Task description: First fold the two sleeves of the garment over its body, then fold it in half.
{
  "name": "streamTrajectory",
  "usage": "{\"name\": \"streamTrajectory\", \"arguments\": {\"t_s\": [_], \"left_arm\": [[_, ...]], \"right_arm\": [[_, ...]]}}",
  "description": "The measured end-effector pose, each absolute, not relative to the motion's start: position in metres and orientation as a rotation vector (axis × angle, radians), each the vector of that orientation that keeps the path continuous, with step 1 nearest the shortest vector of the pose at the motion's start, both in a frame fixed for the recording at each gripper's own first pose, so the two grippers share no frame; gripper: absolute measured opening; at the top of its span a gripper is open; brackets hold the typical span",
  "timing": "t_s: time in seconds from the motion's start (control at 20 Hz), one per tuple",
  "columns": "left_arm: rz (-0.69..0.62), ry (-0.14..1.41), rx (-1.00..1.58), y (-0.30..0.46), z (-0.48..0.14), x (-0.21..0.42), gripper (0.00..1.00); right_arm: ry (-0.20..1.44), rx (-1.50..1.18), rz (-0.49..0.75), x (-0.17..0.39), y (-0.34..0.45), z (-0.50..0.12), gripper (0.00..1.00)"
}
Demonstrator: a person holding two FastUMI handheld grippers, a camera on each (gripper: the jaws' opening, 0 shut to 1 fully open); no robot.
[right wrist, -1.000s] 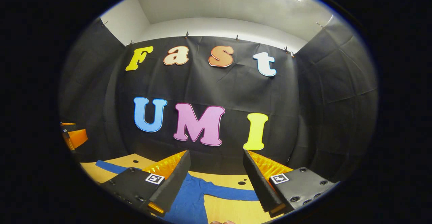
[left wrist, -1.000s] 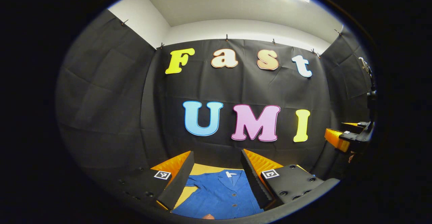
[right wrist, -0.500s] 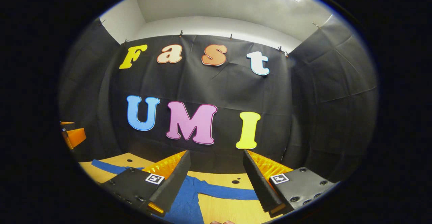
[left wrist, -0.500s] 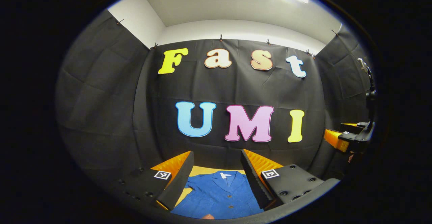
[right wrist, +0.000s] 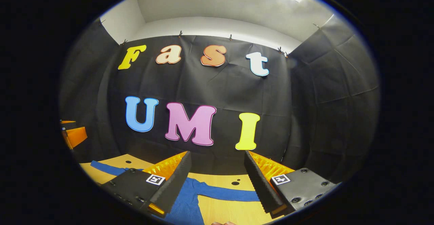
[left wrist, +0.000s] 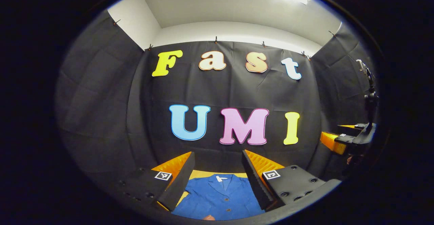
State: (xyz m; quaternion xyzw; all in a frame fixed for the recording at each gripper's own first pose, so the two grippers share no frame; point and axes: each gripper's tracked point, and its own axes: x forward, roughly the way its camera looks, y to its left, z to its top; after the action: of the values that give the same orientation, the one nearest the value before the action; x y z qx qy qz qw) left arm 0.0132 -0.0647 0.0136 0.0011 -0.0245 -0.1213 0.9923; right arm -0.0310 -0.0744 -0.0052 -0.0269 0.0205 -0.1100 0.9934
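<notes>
Both grippers are up off the table (right wrist: 230, 211) with jaws spread wide, nothing held. Your left gripper (left wrist: 217, 179) looks down at the blue jacket (left wrist: 217, 199), collar at the far side and buttons down the front, lying flat on the wood. Your right gripper (right wrist: 217, 181) sits over the jacket's right sleeve (right wrist: 230, 194), which stretches straight out to the right, not yet folded in. The other sleeve (right wrist: 105, 167) runs out to the left, also flat (so neither sleeve fold looks done). In the left gripper view the right gripper (left wrist: 339, 143) shows far off on the right. Risks from here: come down too near the shoulder and you'll drag the whole body instead of just the sleeve; pinch too deep and you grab both layers, or scrape the table. A shallow pinch on thin cloth can slip out mid-fold and leave the sleeve bunched. Moving both hands at once could skew the jacket.
</notes>
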Motion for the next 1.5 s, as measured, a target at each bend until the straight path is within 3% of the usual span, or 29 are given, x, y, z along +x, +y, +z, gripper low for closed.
{"name": "streamTrajectory", "arguments": {"t_s": [1.5], "left_arm": [[-0.223, -0.011, -0.007, -0.063, 0.002, 0.026, 0.8]], "right_arm": [[0.078, -0.049, -0.259, -0.029, -0.091, -0.02, 0.96]]}}
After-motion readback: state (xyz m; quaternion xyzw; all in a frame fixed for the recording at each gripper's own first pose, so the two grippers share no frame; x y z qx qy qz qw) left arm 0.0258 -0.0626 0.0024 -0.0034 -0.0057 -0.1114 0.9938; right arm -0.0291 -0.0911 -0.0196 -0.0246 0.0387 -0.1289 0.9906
